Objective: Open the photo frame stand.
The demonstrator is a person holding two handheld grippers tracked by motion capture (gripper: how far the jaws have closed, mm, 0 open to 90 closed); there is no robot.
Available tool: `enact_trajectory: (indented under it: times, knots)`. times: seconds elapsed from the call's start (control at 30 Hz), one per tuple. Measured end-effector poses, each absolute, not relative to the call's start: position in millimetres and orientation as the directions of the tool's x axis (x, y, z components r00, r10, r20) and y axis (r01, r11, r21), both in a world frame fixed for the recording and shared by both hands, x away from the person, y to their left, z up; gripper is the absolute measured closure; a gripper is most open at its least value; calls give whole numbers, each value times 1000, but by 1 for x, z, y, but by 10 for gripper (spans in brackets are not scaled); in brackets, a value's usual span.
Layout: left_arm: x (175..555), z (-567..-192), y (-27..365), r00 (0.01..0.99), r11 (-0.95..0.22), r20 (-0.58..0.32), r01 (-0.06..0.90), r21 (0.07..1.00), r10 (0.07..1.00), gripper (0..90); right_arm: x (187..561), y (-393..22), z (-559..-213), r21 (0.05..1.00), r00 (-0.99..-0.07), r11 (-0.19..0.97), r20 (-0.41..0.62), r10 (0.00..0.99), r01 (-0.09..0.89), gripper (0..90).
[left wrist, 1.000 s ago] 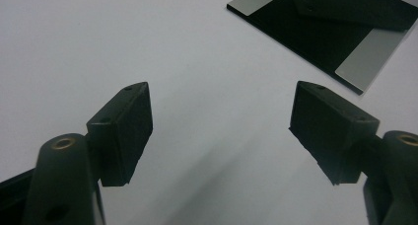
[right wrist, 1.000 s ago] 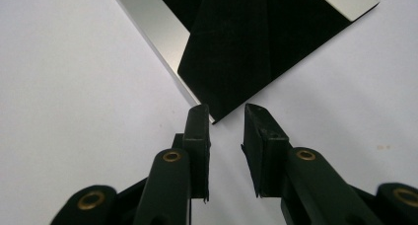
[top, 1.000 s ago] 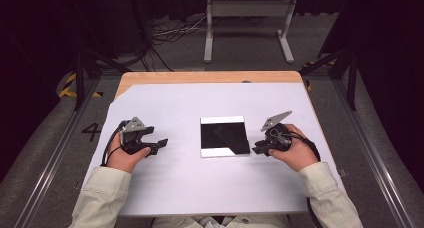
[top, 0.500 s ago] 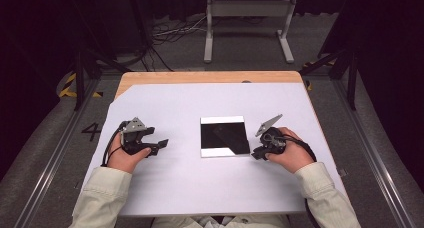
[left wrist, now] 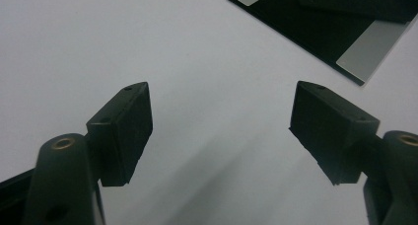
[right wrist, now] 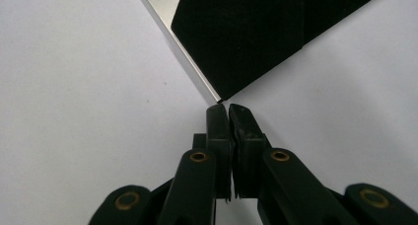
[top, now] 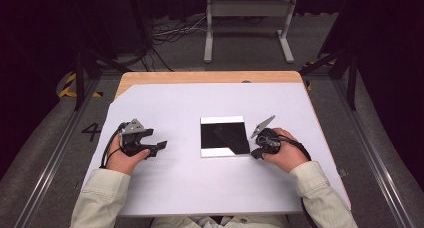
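Observation:
A square glossy black plate (top: 224,136) with pale reflective strips lies flat in the middle of the white sheet (top: 210,103). My right gripper (top: 253,154) rests just right of the plate's near right corner. In the right gripper view its jaws are pressed together with nothing between them, and the right gripper (right wrist: 228,109) has its tips right at the corner of the plate (right wrist: 256,27). My left gripper (top: 159,149) sits on the sheet well left of the plate. The left gripper (left wrist: 222,131) stands wide open and empty, with the plate (left wrist: 325,22) farther off.
The white sheet covers a wooden table (top: 200,77) whose far edge shows bare wood. Beyond the table a grey metal stand (top: 248,18) and cables (top: 170,33) lie on the dark floor. Rails run along both sides of the table.
My right gripper has slid left and a little nearer, up to the plate's near right corner. The left gripper and the plate have stayed in place.

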State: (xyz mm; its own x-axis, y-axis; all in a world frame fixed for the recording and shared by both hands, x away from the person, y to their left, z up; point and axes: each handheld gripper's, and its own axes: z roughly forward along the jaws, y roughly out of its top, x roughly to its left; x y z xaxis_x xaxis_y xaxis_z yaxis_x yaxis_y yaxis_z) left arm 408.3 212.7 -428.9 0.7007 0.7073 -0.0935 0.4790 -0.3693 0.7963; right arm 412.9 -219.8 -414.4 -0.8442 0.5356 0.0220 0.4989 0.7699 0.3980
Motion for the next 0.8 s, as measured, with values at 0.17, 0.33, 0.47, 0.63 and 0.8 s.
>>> enact_trajectory:
  times: [0.17, 0.33, 0.47, 0.63, 0.8]
  knots:
    - [408, -429, 212, 698, -368, -98, 486, 793, 709, 248, 414, -217, -415, 402, -843, 767, 24, 538, 501, 895]
    - [408, -429, 212, 702, -370, -97, 481, 795, 706, 247, 413, -216, -413, 405, -841, 766, 14, 540, 499, 900]
    - [409, -429, 212, 703, -372, -95, 480, 795, 705, 246, 411, -217, -407, 423, -842, 761, 9, 540, 492, 900]
    - [409, -429, 211, 709, -379, -89, 474, 795, 699, 246, 409, -218, -399, 452, -840, 748, 4, 542, 485, 900]
    - [409, -429, 211, 708, -378, -89, 475, 795, 701, 246, 407, -219, -390, 493, -841, 732, -3, 541, 469, 900]
